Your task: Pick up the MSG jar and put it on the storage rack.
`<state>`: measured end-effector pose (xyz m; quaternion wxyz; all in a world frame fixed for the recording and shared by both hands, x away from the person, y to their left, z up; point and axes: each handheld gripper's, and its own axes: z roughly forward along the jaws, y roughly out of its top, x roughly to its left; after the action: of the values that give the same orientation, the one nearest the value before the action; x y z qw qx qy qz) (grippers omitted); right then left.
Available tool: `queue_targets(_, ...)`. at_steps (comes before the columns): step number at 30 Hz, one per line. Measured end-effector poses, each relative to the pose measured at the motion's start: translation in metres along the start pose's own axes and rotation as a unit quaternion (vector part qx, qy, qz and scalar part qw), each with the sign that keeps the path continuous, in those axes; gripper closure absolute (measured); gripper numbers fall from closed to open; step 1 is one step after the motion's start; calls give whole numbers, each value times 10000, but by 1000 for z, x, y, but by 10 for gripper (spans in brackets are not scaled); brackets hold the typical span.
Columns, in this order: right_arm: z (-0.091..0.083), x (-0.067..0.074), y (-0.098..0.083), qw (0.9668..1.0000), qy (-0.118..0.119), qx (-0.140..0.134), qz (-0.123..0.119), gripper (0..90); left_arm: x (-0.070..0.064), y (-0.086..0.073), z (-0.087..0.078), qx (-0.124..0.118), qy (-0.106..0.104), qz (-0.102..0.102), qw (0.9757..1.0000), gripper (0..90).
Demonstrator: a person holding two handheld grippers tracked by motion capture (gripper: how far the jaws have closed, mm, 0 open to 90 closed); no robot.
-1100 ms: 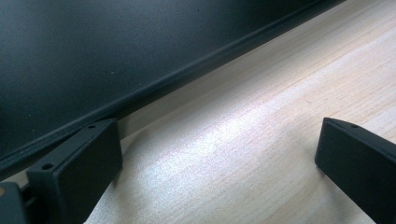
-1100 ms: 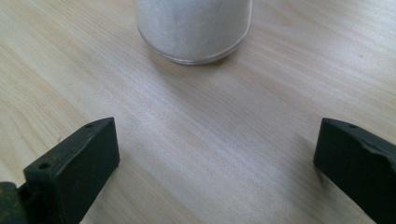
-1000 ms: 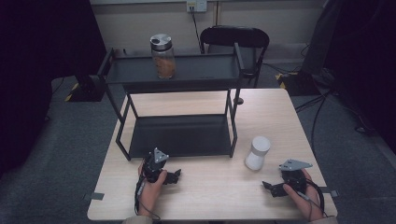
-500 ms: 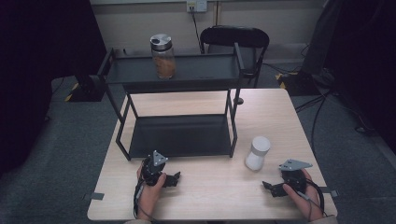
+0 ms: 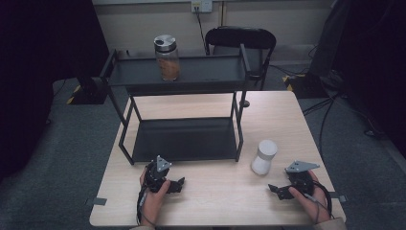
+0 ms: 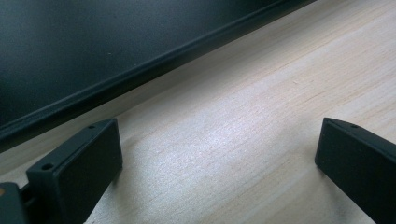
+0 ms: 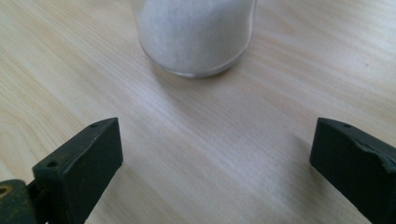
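My right gripper [image 7: 212, 172] rests low on the table [image 5: 220, 196] with its jaws spread wide and nothing between them, and the white jar [image 7: 196, 32] stands dead ahead at twelve o'clock, near but not touching. In the high view that white jar [image 5: 264, 156] stands upright at about ten o'clock from the right gripper [image 5: 279, 190], just off the front right leg of the black shelf rack [image 5: 184, 139]. I judge it a clear, smooth-walled container full of white powder or grains, so fairly heavy for its size, rigid, a bit slippery and possibly breakable. I would take it around the mid-body below the cap, jaws square to the wall. My left gripper [image 6: 215, 172] also stands open and empty, on the wood beside the rack's bottom tray.
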<state>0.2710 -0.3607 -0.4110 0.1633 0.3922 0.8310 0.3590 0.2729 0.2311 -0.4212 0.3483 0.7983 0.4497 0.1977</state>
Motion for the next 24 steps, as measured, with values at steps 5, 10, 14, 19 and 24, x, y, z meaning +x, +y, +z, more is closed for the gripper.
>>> queue_targets(5, -4, 0, 5, 9999, 29, -134, -8, 10, 0, 0, 0, 0, 0, -1, 10000, 0)
queue_targets(10, -8, 0, 14, 9997, 83, -248, -23, 9, 0, 0, 0, -1, 0, 0, 10000, 0)
queue_targets(14, -9, 0, 21, 9992, 105, -385, -37, 8, 0, 0, 0, -2, -1, -1, 10000, 0)
queue_targets(19, -6, 4, 32, 9983, 18, -583, 37, 21, 0, 0, 0, -2, -1, 0, 10000, 0)
queue_targets(24, -2, 5, 38, 9973, 13, -729, 30, 46, 0, 0, 0, -2, -1, -2, 10000, 0)
